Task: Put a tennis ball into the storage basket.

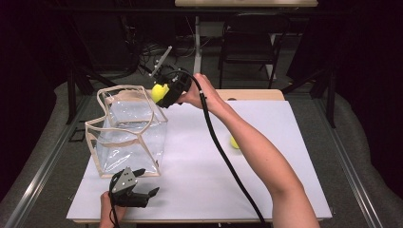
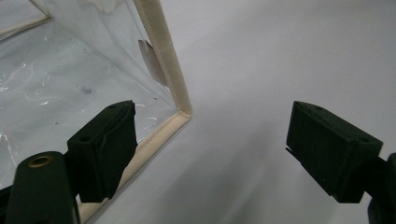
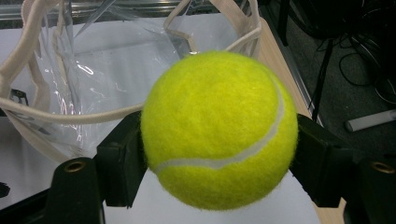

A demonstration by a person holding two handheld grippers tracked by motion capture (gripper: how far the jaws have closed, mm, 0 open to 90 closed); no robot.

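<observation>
Right hand-held gripper (image 3: 219, 140) clamps the light, fuzzy, slightly springy tennis ball (image 3: 219, 128) across its middle just above the clear bag's (image 1: 128, 133) floppy rim, while the left hand-held gripper (image 2: 210, 140) gapes empty beside the bag's base.

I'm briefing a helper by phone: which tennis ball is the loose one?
Start at the clear bag on the white table. Go right past the person's forearm. The loose tennis ball lies there on the table, unlike the one clamped in the right tool.
</observation>
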